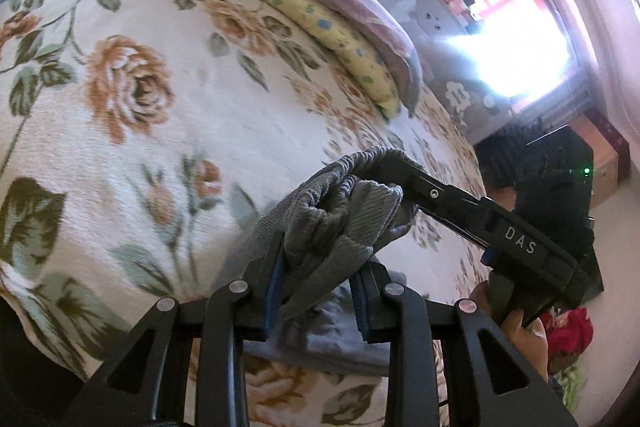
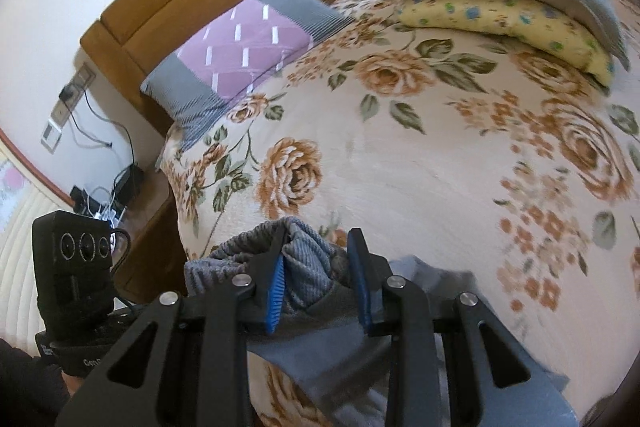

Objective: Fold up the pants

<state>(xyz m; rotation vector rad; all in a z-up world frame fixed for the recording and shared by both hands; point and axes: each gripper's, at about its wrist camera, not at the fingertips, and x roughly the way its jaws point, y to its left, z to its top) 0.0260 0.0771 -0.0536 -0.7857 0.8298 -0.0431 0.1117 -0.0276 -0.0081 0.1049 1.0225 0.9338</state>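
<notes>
Left gripper had its jaws clamped on a bunched wad of the grey corduroy pants, held up above the floral bedspread. Right gripper came in from the right, jaws pinching the same pants' bunched edge, so both held 1 garment.

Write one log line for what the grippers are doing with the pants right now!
step: lifting pants | left gripper: shut on grey pants | right gripper: shut on same bunched fabric | surface: floral blanket | fold: not finished
</notes>
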